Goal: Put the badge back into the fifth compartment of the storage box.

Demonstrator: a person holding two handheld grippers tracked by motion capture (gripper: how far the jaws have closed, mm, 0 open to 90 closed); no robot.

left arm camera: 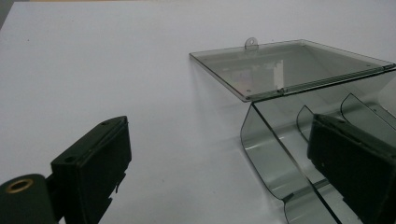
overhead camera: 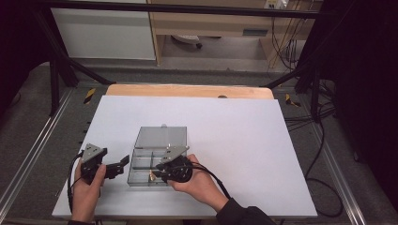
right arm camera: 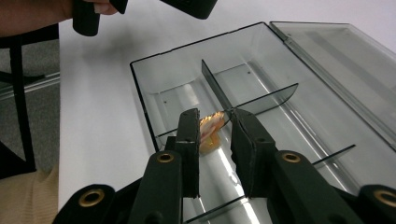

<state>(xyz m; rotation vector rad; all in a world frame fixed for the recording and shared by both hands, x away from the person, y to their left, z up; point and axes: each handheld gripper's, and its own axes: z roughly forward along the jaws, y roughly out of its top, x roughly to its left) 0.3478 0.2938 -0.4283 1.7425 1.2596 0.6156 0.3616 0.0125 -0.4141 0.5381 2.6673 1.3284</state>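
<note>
A smoky clear plastic compartment box (overhead camera: pixel 141 162) lies on the white table, its lid (overhead camera: pixel 162 136) folded open flat behind it. My right gripper (overhead camera: pixel 155 174) points into the box's near compartment. In the right gripper view a small orange and yellow piece (right arm camera: pixel 210 134) sits between its jaws (right arm camera: pixel 213 115), leaning on the left pad with a gap to the right one. My left gripper (overhead camera: pixel 122 166) rests just left of the box, open wide with nothing between its jaws (left arm camera: pixel 219 123). One of its jaws stands over the table, the other over the box's edge (left arm camera: pixel 266 154).
Dividers (right arm camera: pixel 219 91) split the box into several compartments, which look bare apart from the orange piece. The lid (left arm camera: pixel 289 65) has a small hanging tab at its far edge. The white table top (overhead camera: pixel 234 140) stretches right and back; a wooden strip (overhead camera: pixel 187 90) borders its far edge.
</note>
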